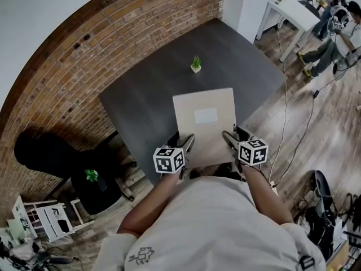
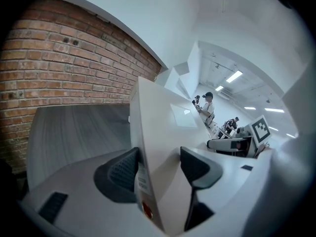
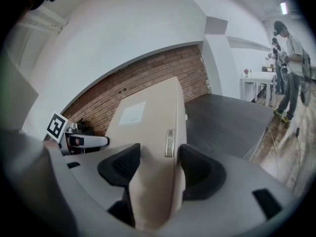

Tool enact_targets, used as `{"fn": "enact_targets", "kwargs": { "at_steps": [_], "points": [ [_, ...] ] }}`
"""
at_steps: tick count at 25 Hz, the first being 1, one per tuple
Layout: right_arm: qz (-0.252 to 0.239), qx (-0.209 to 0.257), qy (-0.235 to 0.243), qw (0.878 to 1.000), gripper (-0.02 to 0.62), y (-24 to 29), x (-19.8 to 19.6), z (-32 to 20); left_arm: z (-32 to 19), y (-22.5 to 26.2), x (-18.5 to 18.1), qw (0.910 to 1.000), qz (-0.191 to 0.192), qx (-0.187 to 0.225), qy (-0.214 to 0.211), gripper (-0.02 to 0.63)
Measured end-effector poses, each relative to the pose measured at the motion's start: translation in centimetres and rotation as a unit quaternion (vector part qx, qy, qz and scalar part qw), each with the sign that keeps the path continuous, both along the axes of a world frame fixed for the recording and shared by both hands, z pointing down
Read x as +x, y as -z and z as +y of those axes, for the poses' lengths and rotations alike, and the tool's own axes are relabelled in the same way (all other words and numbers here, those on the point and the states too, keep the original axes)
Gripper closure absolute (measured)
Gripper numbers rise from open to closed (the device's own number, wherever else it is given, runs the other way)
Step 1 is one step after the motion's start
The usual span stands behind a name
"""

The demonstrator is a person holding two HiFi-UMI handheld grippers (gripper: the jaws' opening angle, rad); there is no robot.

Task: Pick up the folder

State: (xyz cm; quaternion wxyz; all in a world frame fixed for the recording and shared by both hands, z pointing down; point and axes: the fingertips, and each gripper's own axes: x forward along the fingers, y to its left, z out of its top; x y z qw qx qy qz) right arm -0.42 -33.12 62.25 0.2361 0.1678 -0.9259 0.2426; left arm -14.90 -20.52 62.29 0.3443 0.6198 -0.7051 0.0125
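The folder (image 1: pixel 204 123) is a thick beige box folder with a white label on top, held above the near edge of the dark table (image 1: pixel 141 103). My left gripper (image 1: pixel 186 144) is shut on its near left corner, and my right gripper (image 1: pixel 230 139) is shut on its near right corner. In the left gripper view the folder (image 2: pixel 158 127) runs up between the two black pads of the left gripper (image 2: pixel 159 168), which press on both faces. In the right gripper view the folder (image 3: pixel 150 122) with its metal spine tag fills the gap of the right gripper (image 3: pixel 159 164).
A small potted plant (image 1: pixel 196 64) stands on the table beyond the folder. A brick wall (image 1: pixel 84 55) runs along the table's left side. A white table (image 1: pixel 290 10) and a person (image 1: pixel 334 33) are at the far right, and a cable (image 1: pixel 285 112) trails over the wooden floor.
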Motion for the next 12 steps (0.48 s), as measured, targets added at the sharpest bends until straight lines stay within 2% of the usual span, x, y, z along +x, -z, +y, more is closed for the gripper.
{"fn": "enact_targets", "kwargs": {
  "at_steps": [6,12],
  "points": [
    [-0.002,0.002,0.008,1.0,0.333,0.4,1.4,0.2,0.4,0.4,1.5,1.0,-0.002,0.004,0.005,0.327],
    [-0.014,-0.006,0.033,0.999,0.334,0.7,3.1,0.0,0.5,1.8,3.5,0.9992,-0.03,0.01,0.025,0.327]
  ]
}}
